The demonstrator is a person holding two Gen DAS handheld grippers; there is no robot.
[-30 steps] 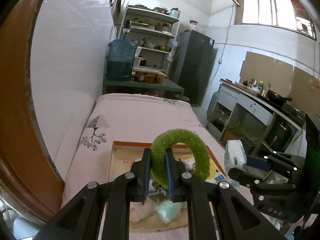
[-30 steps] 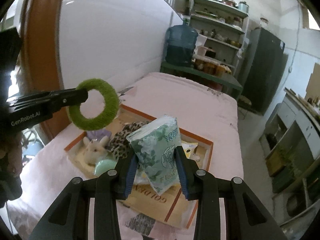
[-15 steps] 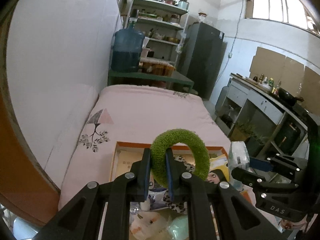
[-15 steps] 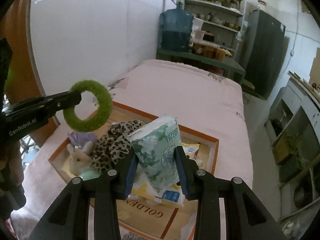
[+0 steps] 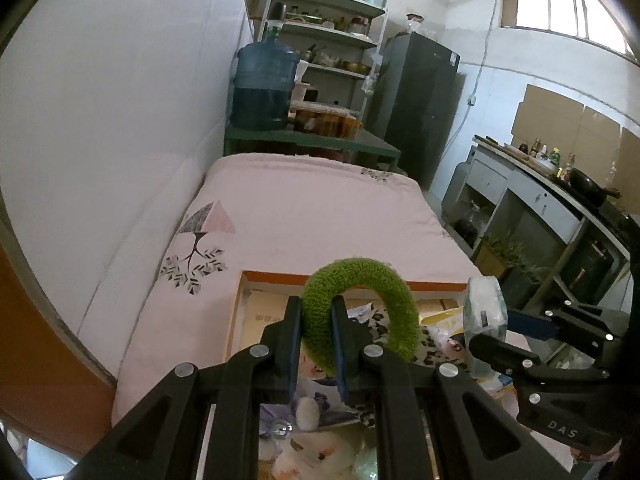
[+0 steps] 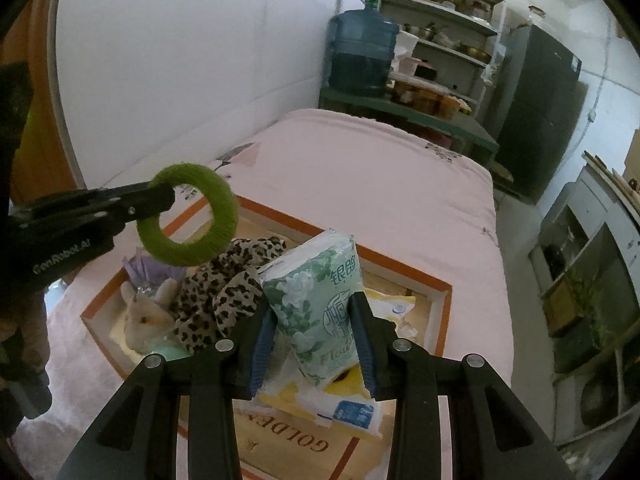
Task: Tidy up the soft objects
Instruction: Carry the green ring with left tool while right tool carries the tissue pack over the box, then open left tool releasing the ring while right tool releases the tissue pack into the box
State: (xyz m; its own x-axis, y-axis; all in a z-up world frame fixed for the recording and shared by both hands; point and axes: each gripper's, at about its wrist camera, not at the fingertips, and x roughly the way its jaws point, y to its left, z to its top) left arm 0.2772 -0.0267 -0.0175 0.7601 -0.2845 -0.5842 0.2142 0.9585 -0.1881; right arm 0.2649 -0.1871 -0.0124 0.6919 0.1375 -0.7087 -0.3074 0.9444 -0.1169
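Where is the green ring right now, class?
The green ring is held in the left gripper, raised above the box's left part, over the leopard cloth and plush rabbit.

Daylight from high window (image 5: 560, 8), upper right, slightly blown out. Soft, even shadows. Strong fisheye curvature, dark vignette at corners. Mild softness throughout.

one green ring (image 6: 188, 216), one tissue pack (image 6: 316, 308), one plush rabbit (image 6: 146, 316), two claws (image 5: 316, 344) (image 6: 314, 356)
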